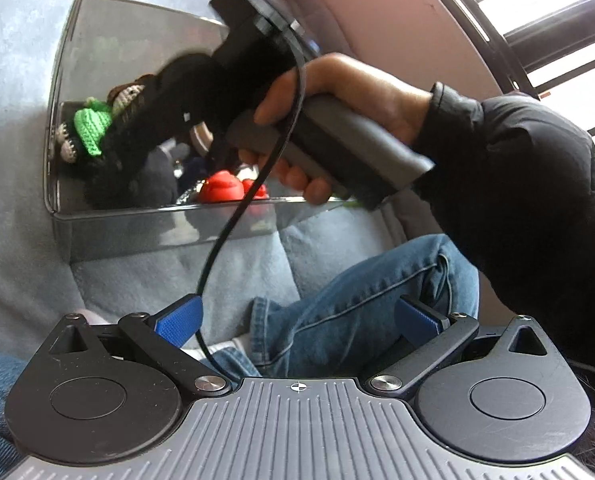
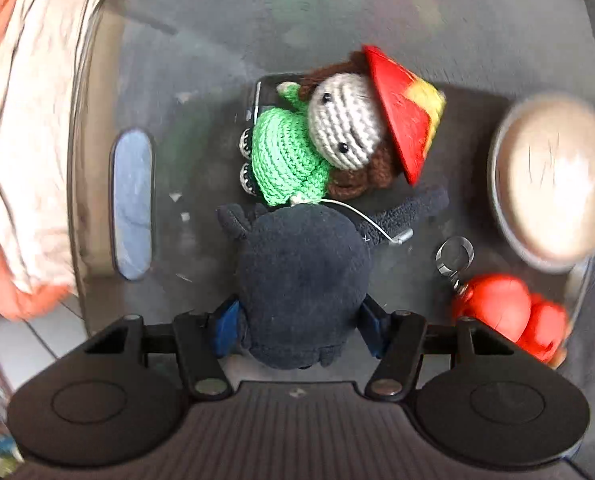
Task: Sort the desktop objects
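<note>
My right gripper (image 2: 301,326) is shut on a dark navy plush toy (image 2: 301,276) and holds it inside a shiny metal tin (image 2: 97,168). In the tin lie a crocheted doll (image 2: 321,140) in a green dress with a red hat, a red toy keychain (image 2: 505,312) and a round beige-topped container (image 2: 553,180). In the left wrist view the right gripper's body (image 1: 201,92) reaches into the tin (image 1: 157,228), where the doll (image 1: 93,128) and red toy (image 1: 221,190) show. My left gripper (image 1: 297,320) is open and empty, well short of the tin.
The tin sits on a light blue-grey quilted surface (image 1: 17,160). The person's jeans-clad leg (image 1: 357,312) lies between my left gripper's fingers. A black cable (image 1: 233,224) hangs from the right gripper. Orange and white cloth (image 2: 17,140) lies left of the tin.
</note>
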Demonstrator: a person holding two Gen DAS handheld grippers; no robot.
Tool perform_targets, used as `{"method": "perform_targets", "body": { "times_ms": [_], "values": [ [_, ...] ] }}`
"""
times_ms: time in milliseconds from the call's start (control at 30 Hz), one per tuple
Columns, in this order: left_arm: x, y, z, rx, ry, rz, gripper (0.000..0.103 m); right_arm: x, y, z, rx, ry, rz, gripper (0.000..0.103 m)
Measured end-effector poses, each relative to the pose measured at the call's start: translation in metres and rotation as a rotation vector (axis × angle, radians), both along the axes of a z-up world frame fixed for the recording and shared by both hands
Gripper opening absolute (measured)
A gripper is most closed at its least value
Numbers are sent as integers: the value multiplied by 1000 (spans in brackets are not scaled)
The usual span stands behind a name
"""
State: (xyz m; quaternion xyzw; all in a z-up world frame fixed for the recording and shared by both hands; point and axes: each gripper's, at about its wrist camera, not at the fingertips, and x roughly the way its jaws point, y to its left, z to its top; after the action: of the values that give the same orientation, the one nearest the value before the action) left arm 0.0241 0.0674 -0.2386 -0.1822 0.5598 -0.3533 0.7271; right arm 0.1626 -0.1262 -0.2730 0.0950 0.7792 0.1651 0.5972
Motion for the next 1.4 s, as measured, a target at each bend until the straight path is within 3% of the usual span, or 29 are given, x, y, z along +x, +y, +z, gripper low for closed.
{"method": "perform_targets", "body": {
  "times_ms": [100,200,300,400,500,600,633,700,800,867,933,1067,1133,1233,1300,1333,1400],
  "values": [
    [-2,0,0,9,3,3,103,-6,-2,-12,-84,0,0,71],
    [1,-1,1,33,13,6,103,-10,-10,-11,-55,14,-34,84],
    [4,-3,7,56,14,13,103,-14,-23,16,12,-52,-42,84],
    [5,-8,16,75,-2,23,103,-24,-45,64,65,-244,-61,84],
    [8,-22,20,44,20,21,103,-52,-100,121,106,-564,-140,84],
    [15,-42,22,-32,63,1,103,-88,-193,162,106,-729,-426,93],
    [18,-54,24,-80,84,-28,103,-93,-229,163,99,-744,-550,95],
    [21,-78,30,-141,108,-87,103,-114,-269,123,66,-710,-786,96],
    [16,-115,45,-116,83,-162,103,-138,-313,60,57,-545,-1103,96],
    [9,-133,53,-54,47,-187,103,-135,-327,18,105,-384,-1191,96],
    [3,-140,57,-25,28,-193,103,-122,-329,-19,136,-277,-1198,95],
    [2,-146,58,-15,40,-176,103,-104,-330,-50,112,-139,-1304,94],
    [3,-148,58,-20,51,-173,103,-98,-324,-74,49,-121,-1351,93],
    [5,-154,60,-50,54,-192,103,-89,-313,-78,-30,-172,-1315,93],
    [8,-153,64,-83,55,-199,103,-78,-306,-69,-81,-255,-1256,89],
    [13,-154,66,-96,61,-198,103,-79,-303,-66,-80,-291,-1266,87],
    [32,-158,71,-115,68,-192,103,-85,-310,-48,18,-393,-1341,85]
  ]
}}
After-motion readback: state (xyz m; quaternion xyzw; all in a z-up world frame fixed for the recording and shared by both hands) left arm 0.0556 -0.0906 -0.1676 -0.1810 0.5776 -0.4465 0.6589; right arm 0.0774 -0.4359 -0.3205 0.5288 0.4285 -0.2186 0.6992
